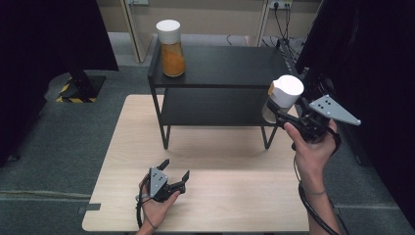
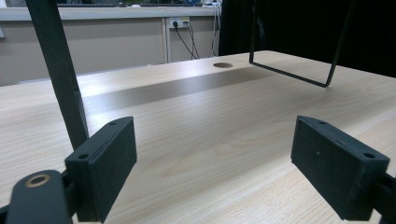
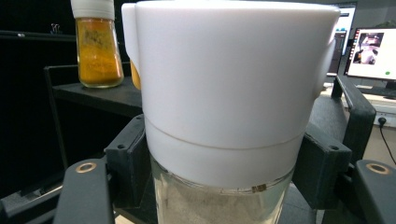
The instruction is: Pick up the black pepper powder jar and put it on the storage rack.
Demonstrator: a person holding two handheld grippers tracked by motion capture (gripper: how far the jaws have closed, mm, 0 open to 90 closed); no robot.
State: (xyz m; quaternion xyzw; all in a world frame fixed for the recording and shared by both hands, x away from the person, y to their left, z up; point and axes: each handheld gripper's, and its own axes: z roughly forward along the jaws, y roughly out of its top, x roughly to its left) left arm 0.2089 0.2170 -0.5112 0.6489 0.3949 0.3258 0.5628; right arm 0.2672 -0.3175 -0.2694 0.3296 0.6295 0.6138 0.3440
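Done: orange jar (image 1: 172, 49) stands at shelf (image 1: 220, 66) top's left corner.
Left: right gripper (image 1: 280, 111) fingers clamp pale jar (image 1: 283, 98), unplaced.
Left gripper (image 1: 175, 172): fingers open, empty.

jar (image 3: 219, 93): bottom cut off by lower edge of right gripper view, contents a blurred pale mass | jar in high view: lower body hidden behind right gripper (image 1: 288, 115) | shelf (image 2: 56, 70): top cut off in left gripper view | monitor (image 3: 373, 51): screen too blurred to read
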